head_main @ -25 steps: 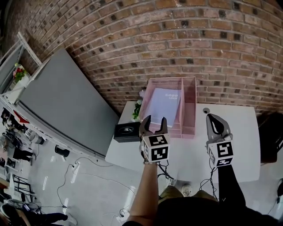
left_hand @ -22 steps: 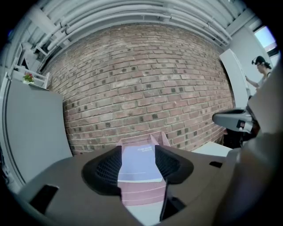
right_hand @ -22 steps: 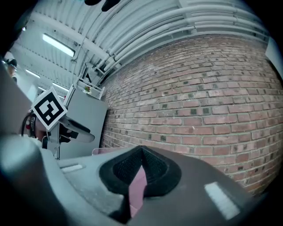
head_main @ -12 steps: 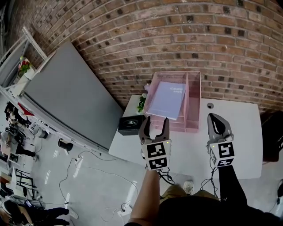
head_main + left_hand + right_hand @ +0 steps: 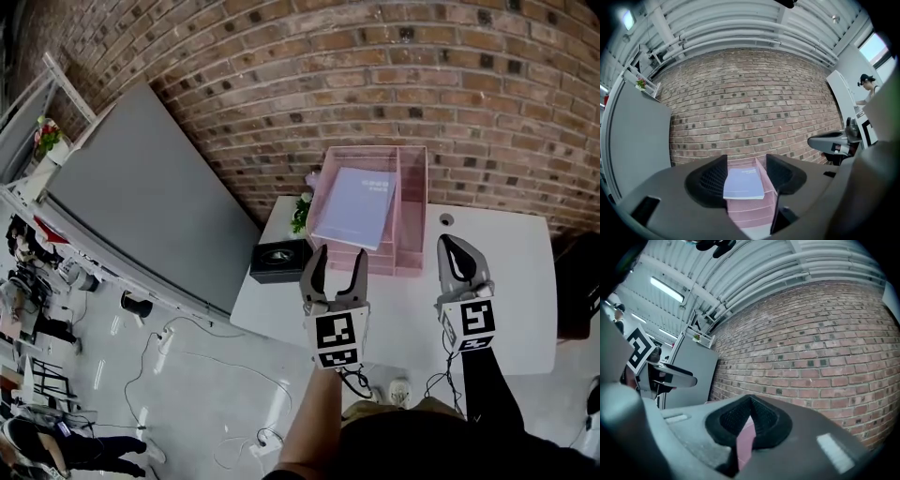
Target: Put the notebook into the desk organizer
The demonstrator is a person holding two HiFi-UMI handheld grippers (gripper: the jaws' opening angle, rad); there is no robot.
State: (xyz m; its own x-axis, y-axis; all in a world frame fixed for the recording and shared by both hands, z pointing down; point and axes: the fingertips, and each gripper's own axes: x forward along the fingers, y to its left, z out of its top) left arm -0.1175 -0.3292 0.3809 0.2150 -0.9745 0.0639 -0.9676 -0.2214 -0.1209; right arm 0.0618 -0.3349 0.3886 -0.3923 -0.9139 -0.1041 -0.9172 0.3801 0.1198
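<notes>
The lavender notebook lies flat in the wide left compartment of the pink desk organizer, at the back of the white table. My left gripper hovers just in front of the organizer, open, with nothing between its fingers. In the left gripper view, the notebook and the organizer show beyond the spread jaws of the left gripper. My right gripper is shut and empty above the table, right of the organizer. In the right gripper view, only a pink sliver of the organizer shows past its closed jaws.
A black box sits at the table's left corner, with a small flowering plant behind it. A small round fitting is set in the white table. A grey panel leans left of the brick wall. Cables lie on the floor.
My left gripper has drawn back from the organizer's front edge toward me and its jaws have spread wider. The notebook stays in the organizer. The right gripper has barely moved.
</notes>
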